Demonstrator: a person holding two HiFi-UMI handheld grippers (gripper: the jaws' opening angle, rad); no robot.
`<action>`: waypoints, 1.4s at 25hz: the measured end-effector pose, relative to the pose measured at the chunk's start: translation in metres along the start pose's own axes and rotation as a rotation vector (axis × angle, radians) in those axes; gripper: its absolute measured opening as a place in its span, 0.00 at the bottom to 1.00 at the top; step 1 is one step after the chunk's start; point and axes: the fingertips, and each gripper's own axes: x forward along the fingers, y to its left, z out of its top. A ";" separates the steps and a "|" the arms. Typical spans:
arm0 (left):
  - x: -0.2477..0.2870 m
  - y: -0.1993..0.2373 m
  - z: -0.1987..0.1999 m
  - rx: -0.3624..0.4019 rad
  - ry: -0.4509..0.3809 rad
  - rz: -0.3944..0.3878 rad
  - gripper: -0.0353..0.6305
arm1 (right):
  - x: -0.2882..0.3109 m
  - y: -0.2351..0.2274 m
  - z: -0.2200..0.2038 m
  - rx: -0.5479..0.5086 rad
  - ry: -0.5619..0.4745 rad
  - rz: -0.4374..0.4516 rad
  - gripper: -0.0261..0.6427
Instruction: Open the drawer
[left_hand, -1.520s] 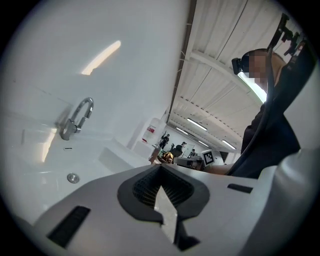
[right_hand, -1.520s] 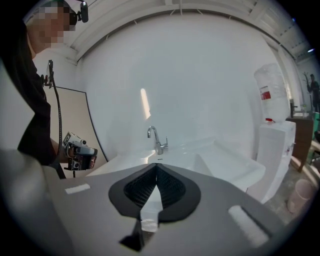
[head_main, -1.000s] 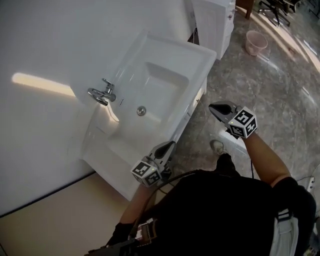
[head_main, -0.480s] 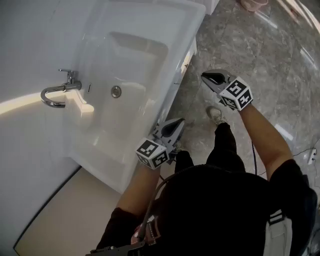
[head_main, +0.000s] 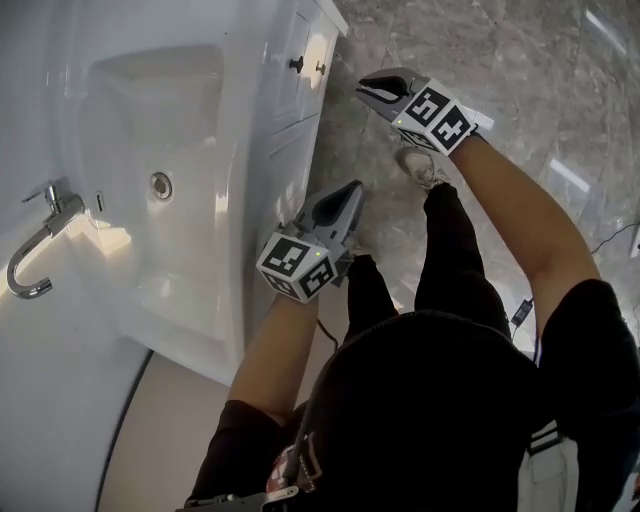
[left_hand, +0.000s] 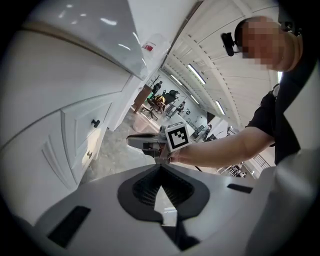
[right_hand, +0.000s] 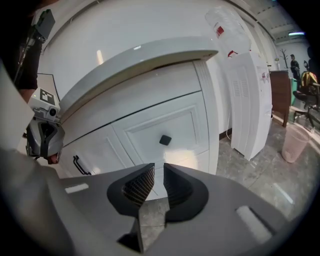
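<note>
Two tongs hang low in front of a white vanity (head_main: 275, 170), both apart from it. In the head view the left tongs (head_main: 348, 192) sit at the centre of the frame, just beside the vanity's front face, with the tips aimed toward the top of the picture. The right tongs (head_main: 366, 89) are at the upper centre, over the grey marble floor (head_main: 540, 70). The left tongs are closed: in the left gripper view their ribbed pads meet at the tips with nothing between them. The right tongs stand slightly apart, their jaws having just been opening, and the narrow gap between the pads is empty. The drawer (right_hand: 190, 125) fills the middle of the right gripper view, directly above those pads. It is a white panelled front, flush with the cabinet, with a small black square knob (right_hand: 165, 140) at its centre. A black bar handle (right_hand: 80, 165) shows on the panel to its left. The sink basin (head_main: 150, 140) and a chrome faucet (head_main: 35, 255) lie at the left of the head view. A pink bucket (right_hand: 295, 142) stands on the floor at the far right of the right gripper view.
</note>
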 end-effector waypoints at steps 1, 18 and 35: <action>0.007 0.006 -0.005 -0.008 0.002 0.004 0.05 | 0.007 -0.004 -0.010 0.005 0.004 0.001 0.08; 0.094 0.110 -0.088 -0.127 0.008 0.062 0.05 | 0.142 -0.063 -0.120 0.042 0.036 0.049 0.19; 0.134 0.143 -0.119 -0.167 -0.044 0.055 0.05 | 0.212 -0.098 -0.145 -0.052 0.082 0.052 0.26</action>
